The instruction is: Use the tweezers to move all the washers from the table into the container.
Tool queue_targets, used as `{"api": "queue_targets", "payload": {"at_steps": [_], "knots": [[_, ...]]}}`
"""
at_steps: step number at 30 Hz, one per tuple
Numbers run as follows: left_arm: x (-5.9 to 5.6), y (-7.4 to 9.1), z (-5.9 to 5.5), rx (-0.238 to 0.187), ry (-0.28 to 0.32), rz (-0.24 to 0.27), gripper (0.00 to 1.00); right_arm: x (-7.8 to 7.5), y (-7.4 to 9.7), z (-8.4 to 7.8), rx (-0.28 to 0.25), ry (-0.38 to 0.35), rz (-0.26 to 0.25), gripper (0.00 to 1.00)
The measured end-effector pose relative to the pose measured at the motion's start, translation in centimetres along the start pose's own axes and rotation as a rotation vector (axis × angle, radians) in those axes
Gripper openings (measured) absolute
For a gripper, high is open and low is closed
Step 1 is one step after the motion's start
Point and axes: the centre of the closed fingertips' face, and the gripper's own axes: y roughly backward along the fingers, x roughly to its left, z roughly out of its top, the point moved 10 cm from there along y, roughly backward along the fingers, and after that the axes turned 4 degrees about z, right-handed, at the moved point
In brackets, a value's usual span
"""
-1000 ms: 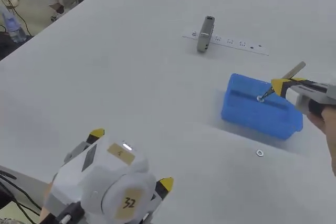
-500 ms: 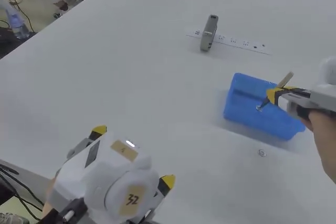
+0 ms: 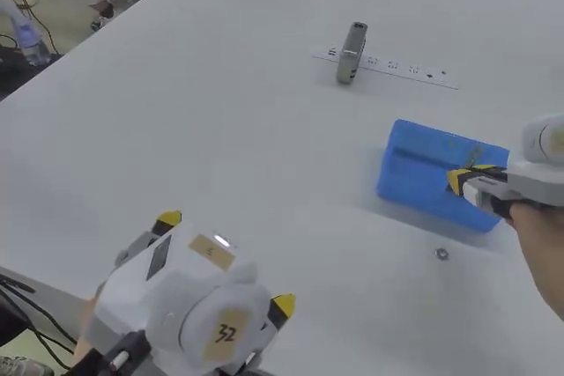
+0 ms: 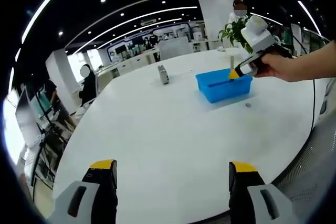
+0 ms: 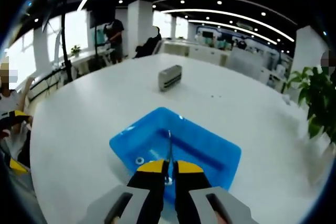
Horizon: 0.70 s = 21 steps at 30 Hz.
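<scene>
- Pinching tweezers (image 5: 169, 145) in right gripper (image 5: 168, 167), tips inside container (image 5: 220, 156) for a clean drop; washer (image 5: 139, 160) lying there.
- Holding left gripper (image 4: 170, 169) spread, out of the way.
- Leaving loose washer (image 3: 441, 254) on worktop (image 3: 220, 129) beside container.

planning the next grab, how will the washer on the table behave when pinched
The washer lies flat on the smooth table, so it will probably slide rather than roll. Small and thin, it may well slip from the tweezers.
</scene>
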Motion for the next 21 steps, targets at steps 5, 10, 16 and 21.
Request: {"api": "queue_targets", "payload": {"at_steps": [5,10,16,21], "knots": [[0.0,0.0,0.0,0.002,0.004,0.002,0.89,0.3,0.2,0.0,0.022,-0.037,0.01,0.03],[0.0,-0.1,0.0,0.001,0.004,-0.001,0.89,0.1,0.4,-0.1,0.027,-0.049,0.0,0.04],[0.0,0.0,0.1,-0.008,0.016,0.002,0.9,-0.1,1.5,0.5,0.009,-0.055,0.0,0.04],[0.1,0.1,0.1,-0.022,0.024,0.007,0.9,0.5,3.5,1.5,-0.042,-0.052,0.003,0.04]]}}
